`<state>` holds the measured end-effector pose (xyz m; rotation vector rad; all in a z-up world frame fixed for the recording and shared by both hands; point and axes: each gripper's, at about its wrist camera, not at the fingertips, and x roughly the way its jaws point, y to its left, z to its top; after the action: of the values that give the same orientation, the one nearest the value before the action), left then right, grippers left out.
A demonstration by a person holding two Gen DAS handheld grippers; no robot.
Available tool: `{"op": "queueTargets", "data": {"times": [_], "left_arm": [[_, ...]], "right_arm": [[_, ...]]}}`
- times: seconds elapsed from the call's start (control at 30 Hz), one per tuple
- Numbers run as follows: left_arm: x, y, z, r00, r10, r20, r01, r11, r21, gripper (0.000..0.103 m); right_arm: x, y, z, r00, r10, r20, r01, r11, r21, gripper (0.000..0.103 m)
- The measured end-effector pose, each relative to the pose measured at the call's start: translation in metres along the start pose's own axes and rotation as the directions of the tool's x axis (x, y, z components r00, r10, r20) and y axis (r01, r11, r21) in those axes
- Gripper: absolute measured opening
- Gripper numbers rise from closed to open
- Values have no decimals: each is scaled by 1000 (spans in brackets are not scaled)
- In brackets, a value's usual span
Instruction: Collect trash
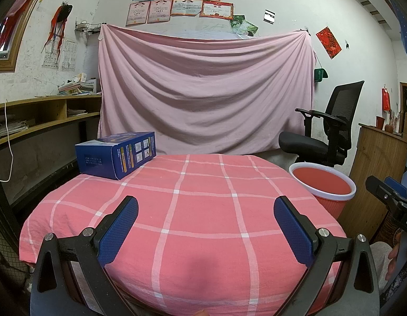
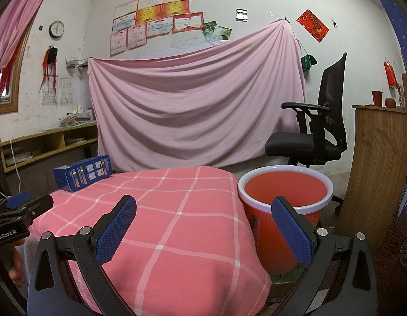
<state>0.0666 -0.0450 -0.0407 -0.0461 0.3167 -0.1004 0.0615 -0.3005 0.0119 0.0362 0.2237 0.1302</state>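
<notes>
Jaws spread wide and empty on both the left gripper [image 1: 206, 226] and the right gripper [image 2: 203, 226], poised over the checked bench [image 1: 203, 210]. Blue box [image 1: 116, 154] sits at its far-left corner, red bin [image 2: 285, 210] beside the right edge — handy for a drop, I'd judge.

Soft woven cotton tablecloth [image 1: 203, 210], pink with white check, matt and faintly creased. Glossy printed cardboard box [image 1: 116, 154] at 10 o'clock on it. Ribbed orange plastic bin [image 2: 285, 210] with smooth white rim at 2 o'clock. Matt black plastic left gripper [image 1: 206, 226] and right gripper [image 2: 203, 226], with dimpled blue rubber pads [image 1: 119, 231] and bright metal screws. Draped matt pink sheet [image 1: 206, 89] at 12 o'clock. Black mesh chair [image 1: 332, 126]. Wood-grain cabinet [image 2: 374, 168].
</notes>
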Motion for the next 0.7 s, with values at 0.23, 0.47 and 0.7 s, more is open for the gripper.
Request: {"op": "queueTargets", "data": {"times": [0.23, 0.47, 0.7], "left_arm": [[1, -1, -1, 1000, -5, -5, 5, 1000, -1, 101], [-6, -9, -2, 1000, 5, 31, -6, 999, 40, 101], [-4, -12, -3, 1000, 13, 27, -14, 999, 34, 101]], "right_arm": [[0, 0, 0, 1000, 1, -1, -1, 1000, 0, 103], [0, 0, 0, 1000, 1, -2, -1, 1000, 0, 103], [-1, 4, -5, 1000, 2, -9, -2, 1000, -7, 103]]}}
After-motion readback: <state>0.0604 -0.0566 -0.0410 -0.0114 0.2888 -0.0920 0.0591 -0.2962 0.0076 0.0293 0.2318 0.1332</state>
